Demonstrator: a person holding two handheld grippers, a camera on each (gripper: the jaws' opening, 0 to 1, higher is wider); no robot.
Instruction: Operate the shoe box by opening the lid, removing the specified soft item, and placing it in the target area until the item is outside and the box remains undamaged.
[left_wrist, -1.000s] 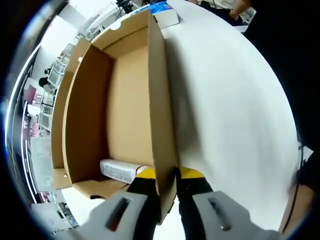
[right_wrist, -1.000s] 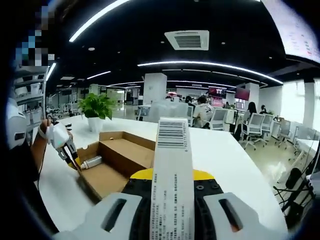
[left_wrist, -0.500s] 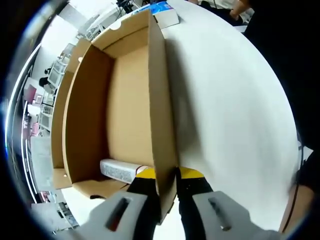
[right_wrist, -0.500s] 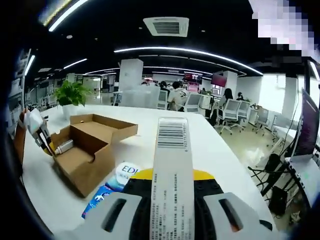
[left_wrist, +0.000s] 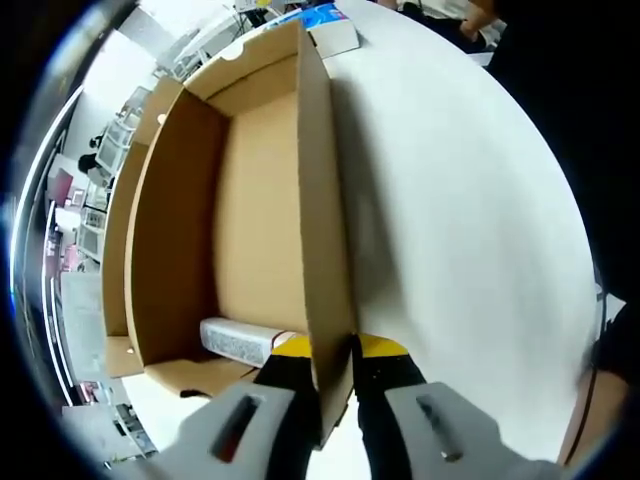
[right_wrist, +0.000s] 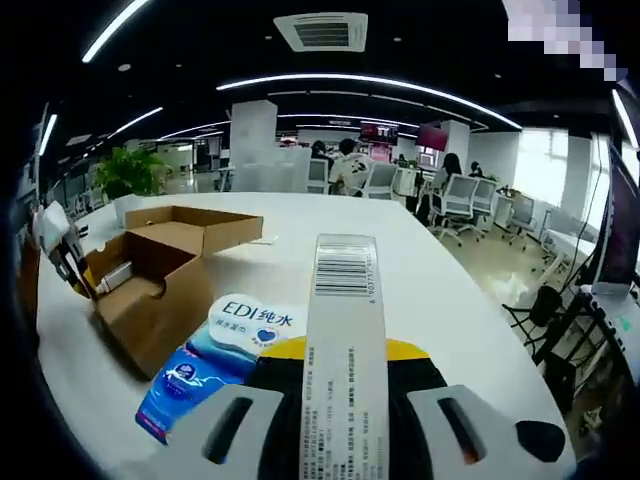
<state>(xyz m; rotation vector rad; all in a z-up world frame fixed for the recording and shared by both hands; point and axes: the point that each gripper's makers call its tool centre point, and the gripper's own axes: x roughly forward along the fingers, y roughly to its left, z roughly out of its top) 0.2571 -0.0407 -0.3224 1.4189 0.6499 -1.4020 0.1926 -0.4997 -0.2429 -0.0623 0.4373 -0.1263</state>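
- One open cardboard shoe box (right_wrist: 160, 275) on the white desk (right_wrist: 400, 280).
- One small white tube-shaped item (left_wrist: 238, 340) lying inside the box at its near end.
- One long white carton with a barcode (right_wrist: 345, 350).
- One blue and white wipes pack (right_wrist: 215, 355) on the desk, near the box.
- Two hand-held grippers: the left hand-held gripper (left_wrist: 330, 375) and the right hand-held gripper (right_wrist: 345, 400).
- One potted green plant (right_wrist: 128, 175) at the far left.
- Several office chairs far off; the exact count cannot be told.

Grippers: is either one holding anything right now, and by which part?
The left gripper pinches the near side wall of the open cardboard box. The right gripper clamps a slim white barcoded carton by its lower end.
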